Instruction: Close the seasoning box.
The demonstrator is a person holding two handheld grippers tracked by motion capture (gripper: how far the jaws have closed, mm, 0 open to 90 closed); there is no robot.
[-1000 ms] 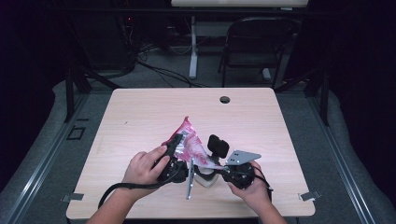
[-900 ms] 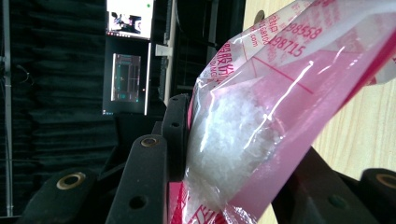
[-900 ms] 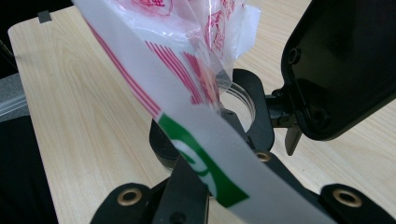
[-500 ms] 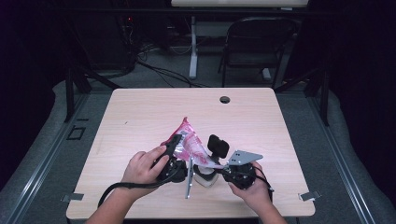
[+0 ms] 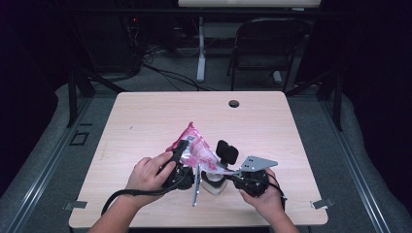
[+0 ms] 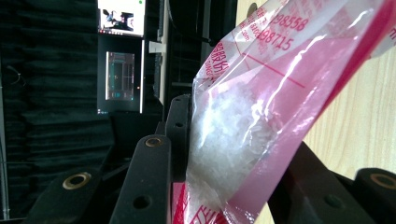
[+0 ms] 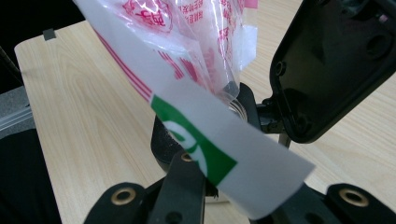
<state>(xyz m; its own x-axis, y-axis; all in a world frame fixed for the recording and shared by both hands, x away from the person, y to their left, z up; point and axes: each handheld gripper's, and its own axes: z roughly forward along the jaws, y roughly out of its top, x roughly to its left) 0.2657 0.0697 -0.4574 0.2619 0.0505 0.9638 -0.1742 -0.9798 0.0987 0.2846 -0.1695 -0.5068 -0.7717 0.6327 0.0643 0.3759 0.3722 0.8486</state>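
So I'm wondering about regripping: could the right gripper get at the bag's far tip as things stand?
Probably not: the right gripper pinches the bag low, and the left gripper sits alongside.

The table (image 5: pixel 145 121) is evenly lit from above while the room around it stays dark. Glare streaks the near, blurred plastic bag (image 6: pixel 261 116) in the left gripper view.

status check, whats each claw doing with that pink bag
Left claw clamped on pink bag. Right claw, jaws just easing open, pinching bag's white-green end. Table around them bare, nothing blocking.
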